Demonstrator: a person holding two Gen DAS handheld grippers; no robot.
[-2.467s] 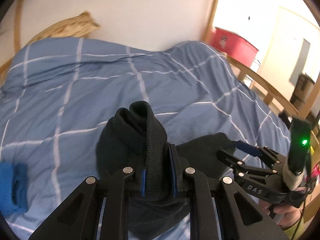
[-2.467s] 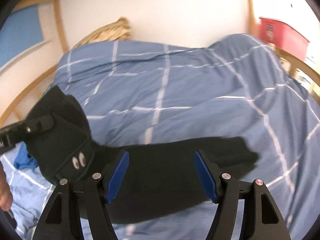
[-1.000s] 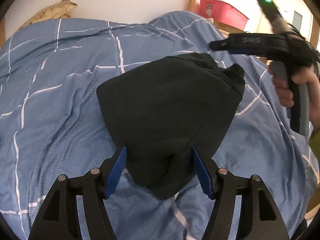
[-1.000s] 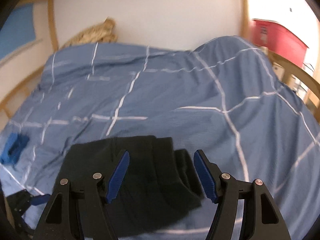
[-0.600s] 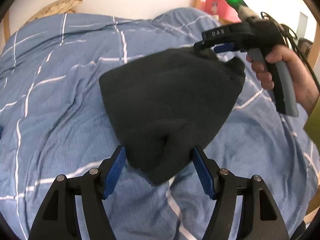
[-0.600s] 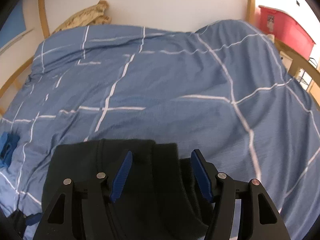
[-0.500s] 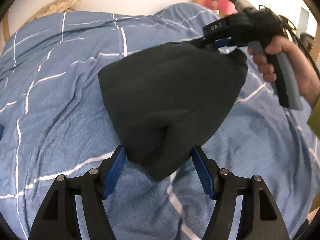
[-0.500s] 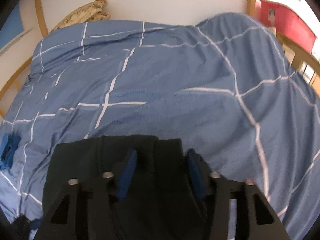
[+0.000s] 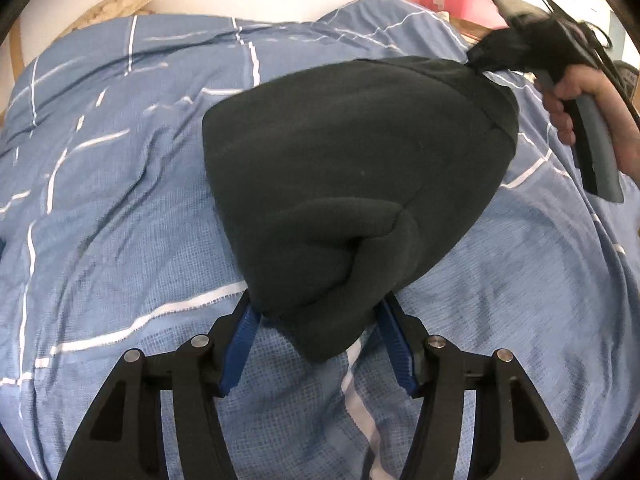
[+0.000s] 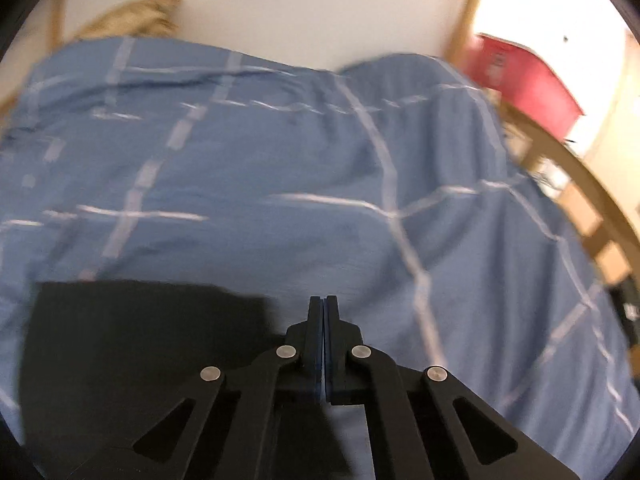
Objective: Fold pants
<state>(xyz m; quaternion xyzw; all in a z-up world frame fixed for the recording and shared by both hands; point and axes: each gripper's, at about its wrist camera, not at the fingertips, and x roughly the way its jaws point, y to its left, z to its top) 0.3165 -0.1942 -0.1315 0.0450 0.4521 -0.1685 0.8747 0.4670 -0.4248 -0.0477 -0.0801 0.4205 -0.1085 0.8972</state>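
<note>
Blue checked bed (image 9: 120, 208) | pants (image 9: 352, 184) folded, bundle centre | left hand-held gripper (image 9: 316, 348) released, straddling its 6 o'clock tip | right hand-held gripper (image 10: 323, 344) clenched at 2 o'clock corner; whether cloth is pinched, cannot tell | judged step: final fold adjustment | next: tidy the corner, let go.

A bed (image 9: 120, 200) in a blue checked duvet is carrying folded black pants (image 9: 352, 168) lying toward three o'clock.
</note>
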